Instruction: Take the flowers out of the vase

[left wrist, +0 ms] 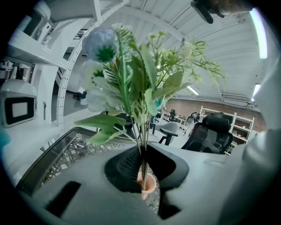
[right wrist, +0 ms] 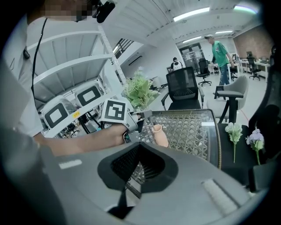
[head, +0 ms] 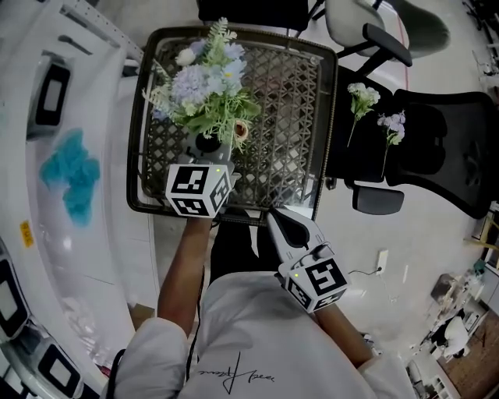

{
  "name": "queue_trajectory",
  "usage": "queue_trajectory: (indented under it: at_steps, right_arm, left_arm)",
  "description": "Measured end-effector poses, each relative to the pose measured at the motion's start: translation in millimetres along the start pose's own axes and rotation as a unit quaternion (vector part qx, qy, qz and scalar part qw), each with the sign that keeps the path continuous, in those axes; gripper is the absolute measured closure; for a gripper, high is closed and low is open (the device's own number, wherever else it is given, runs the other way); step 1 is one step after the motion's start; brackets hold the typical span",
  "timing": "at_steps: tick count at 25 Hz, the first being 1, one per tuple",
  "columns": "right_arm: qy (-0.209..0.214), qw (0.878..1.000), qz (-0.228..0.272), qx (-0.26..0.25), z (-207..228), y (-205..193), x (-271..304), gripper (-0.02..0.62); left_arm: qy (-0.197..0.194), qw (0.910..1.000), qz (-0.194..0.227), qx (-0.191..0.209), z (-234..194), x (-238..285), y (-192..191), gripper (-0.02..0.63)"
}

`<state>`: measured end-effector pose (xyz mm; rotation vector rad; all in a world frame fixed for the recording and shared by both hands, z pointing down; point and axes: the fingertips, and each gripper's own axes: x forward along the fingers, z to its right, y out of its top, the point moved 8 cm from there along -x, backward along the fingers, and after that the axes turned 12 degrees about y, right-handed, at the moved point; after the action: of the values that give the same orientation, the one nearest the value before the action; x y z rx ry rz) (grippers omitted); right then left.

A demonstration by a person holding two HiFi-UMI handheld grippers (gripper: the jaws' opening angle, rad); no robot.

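Note:
A bunch of pale blue and white flowers (head: 207, 86) with green leaves stands over the woven table (head: 292, 93). My left gripper (head: 209, 148) is shut on its stems (left wrist: 142, 162), low down. The small peach vase (head: 241, 130) stands on the table just to the right of the stems. In the left gripper view the stem ends overlap the vase (left wrist: 147, 185) mouth, and I cannot tell whether they are inside it. My right gripper (head: 282, 220) hangs at the table's near edge, shut and empty. In the right gripper view the vase (right wrist: 160, 135) and bunch (right wrist: 139, 92) lie ahead.
A white flower (head: 362, 97) and a purple flower (head: 392, 125) lie on the black office chair (head: 444, 148) to the right of the table. White shelving with machines (head: 51, 93) runs along the left. A white chair (head: 366, 23) stands behind the table.

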<state>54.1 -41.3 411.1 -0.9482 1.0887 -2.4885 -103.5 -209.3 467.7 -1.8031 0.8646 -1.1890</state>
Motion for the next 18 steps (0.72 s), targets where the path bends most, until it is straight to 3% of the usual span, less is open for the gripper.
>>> queue_trajectory:
  at_steps: [18]
  right_arm:
    - [-0.026, 0.999, 0.034, -0.014, -5, 13, -11, 0.589]
  left_arm:
    - [0.002, 0.9991, 0.037, -0.018, 2, -38, 34, 0.572]
